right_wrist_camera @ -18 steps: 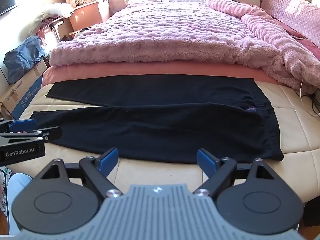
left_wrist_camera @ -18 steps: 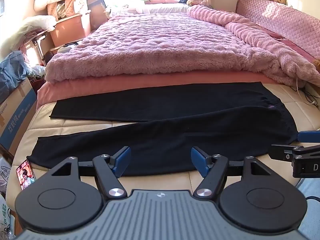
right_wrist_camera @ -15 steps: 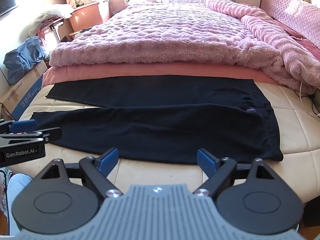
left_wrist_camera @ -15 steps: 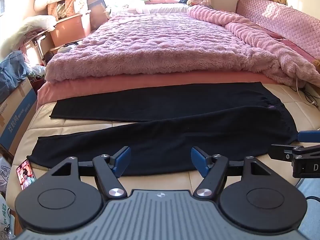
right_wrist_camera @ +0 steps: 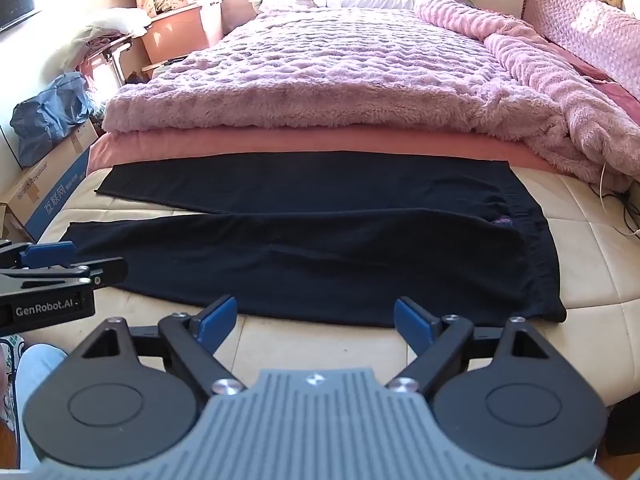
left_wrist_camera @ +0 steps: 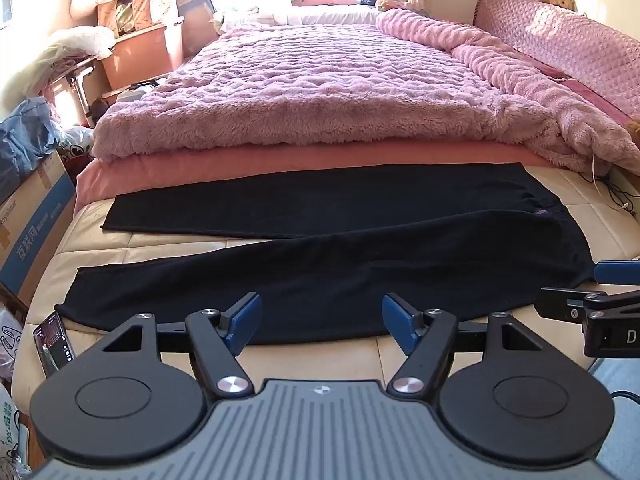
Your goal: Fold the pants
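Observation:
Black pants (left_wrist_camera: pixel 340 248) lie flat across the foot of the bed, legs spread apart to the left and waistband at the right; they also show in the right wrist view (right_wrist_camera: pixel 320 240). My left gripper (left_wrist_camera: pixel 320 320) is open and empty, hovering just before the near leg's front edge. My right gripper (right_wrist_camera: pixel 316 320) is open and empty, hovering before the near edge close to the waistband. Each gripper shows at the side of the other's view.
The cream mattress (left_wrist_camera: pixel 600 220) has a fluffy pink blanket (left_wrist_camera: pixel 320 92) over a pink sheet behind the pants. A phone (left_wrist_camera: pixel 52 344) lies at the bed's left front corner. Boxes (left_wrist_camera: pixel 32 216) and bags stand at the left. Cables (right_wrist_camera: pixel 624 208) lie at the right.

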`<action>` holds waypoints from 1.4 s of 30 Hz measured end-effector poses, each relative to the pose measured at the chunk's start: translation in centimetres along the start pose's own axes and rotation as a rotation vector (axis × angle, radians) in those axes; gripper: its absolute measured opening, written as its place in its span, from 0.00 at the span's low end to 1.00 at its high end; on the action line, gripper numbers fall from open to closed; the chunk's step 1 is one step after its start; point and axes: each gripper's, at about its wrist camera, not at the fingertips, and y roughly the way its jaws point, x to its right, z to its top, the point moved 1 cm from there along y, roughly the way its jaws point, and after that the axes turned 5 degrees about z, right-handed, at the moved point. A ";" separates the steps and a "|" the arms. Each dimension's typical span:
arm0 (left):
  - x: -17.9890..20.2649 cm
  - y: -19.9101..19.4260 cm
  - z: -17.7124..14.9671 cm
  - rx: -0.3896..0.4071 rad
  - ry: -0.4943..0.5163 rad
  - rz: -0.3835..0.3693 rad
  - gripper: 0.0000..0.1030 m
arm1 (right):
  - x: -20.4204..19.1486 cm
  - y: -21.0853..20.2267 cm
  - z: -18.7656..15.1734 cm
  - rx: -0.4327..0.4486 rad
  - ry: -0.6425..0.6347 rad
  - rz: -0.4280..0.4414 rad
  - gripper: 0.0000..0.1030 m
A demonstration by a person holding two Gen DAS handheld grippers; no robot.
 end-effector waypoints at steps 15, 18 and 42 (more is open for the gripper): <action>-0.8 -0.8 -0.1 0.015 -0.012 -0.002 0.79 | -0.2 -0.5 -0.5 0.019 -0.010 -0.006 0.80; -0.7 -1.0 -0.1 0.019 -0.011 -0.001 0.79 | -0.2 -0.7 -0.6 0.023 -0.011 -0.006 0.80; -1.0 -1.6 -0.1 0.027 -0.014 -0.002 0.79 | -0.4 -1.6 -0.8 0.041 -0.012 -0.006 0.80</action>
